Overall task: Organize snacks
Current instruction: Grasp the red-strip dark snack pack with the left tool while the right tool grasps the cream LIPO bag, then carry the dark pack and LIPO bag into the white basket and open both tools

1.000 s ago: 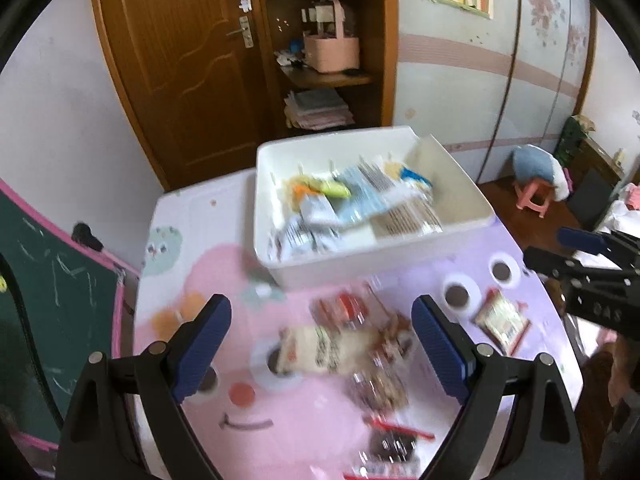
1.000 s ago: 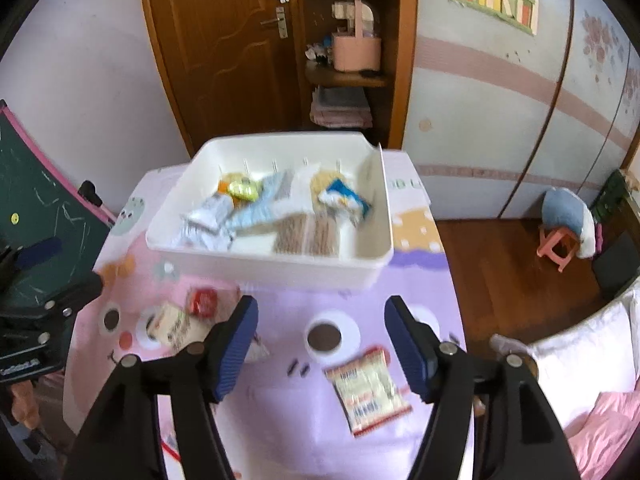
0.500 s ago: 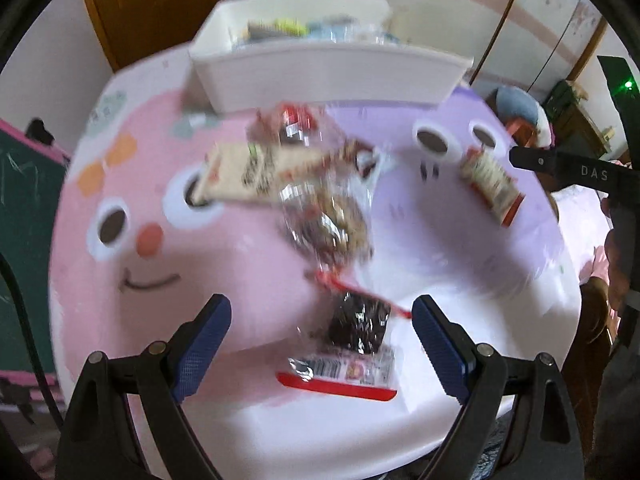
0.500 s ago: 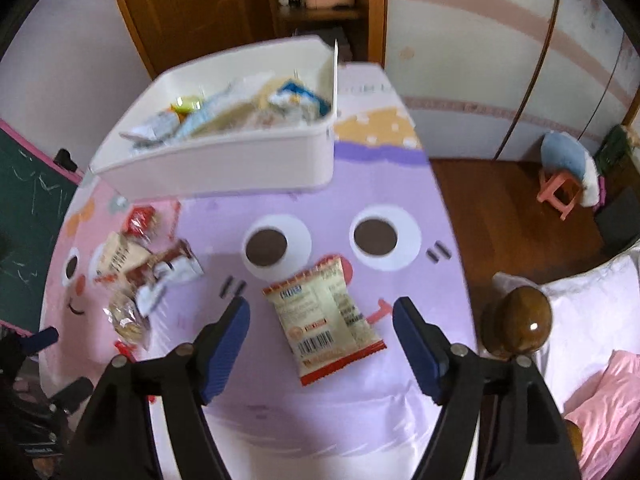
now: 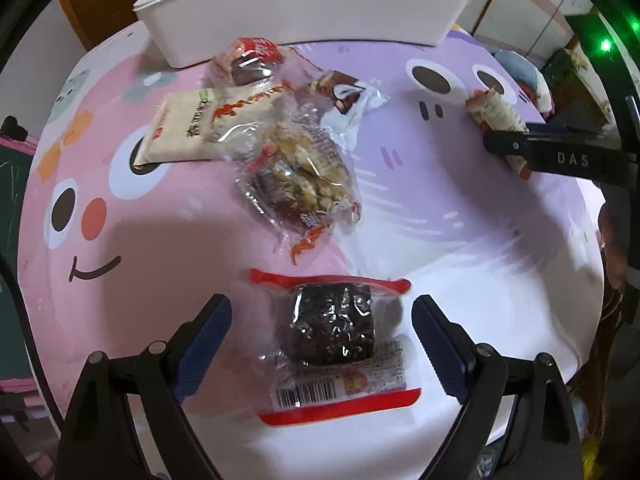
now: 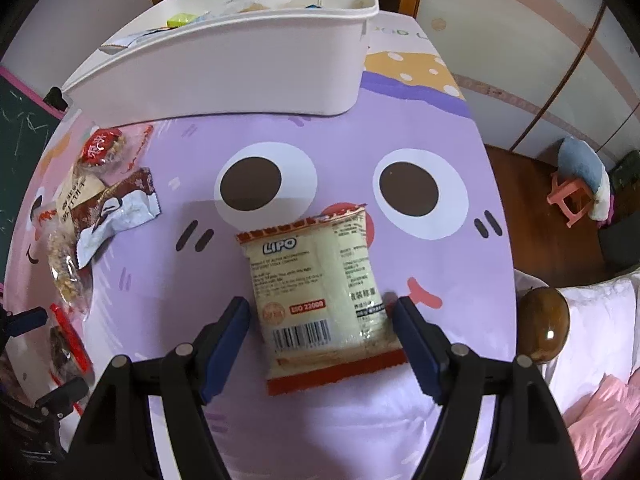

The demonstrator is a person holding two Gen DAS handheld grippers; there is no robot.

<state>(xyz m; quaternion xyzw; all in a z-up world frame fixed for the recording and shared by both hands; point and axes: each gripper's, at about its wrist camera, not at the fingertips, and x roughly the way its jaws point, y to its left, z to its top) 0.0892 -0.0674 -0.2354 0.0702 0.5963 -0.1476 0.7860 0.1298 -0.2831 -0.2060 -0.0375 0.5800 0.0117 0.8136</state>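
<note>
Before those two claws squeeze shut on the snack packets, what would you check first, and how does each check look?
1. Left gripper open, straddling the dark snack pack: ok.
2. Right gripper open around the LIPO packet: ok.
3. Pads touching the packets yet: cannot tell.
4. Both packets clear of the snack pile: ok.
5. White bin nearby on the table: ok.

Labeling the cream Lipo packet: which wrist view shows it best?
Right wrist. The Lipo packet lies flat and whole between the open right gripper fingers, print and barcode readable. In the left wrist view it sits small at the right edge, partly hidden behind the other gripper's finger.
</note>
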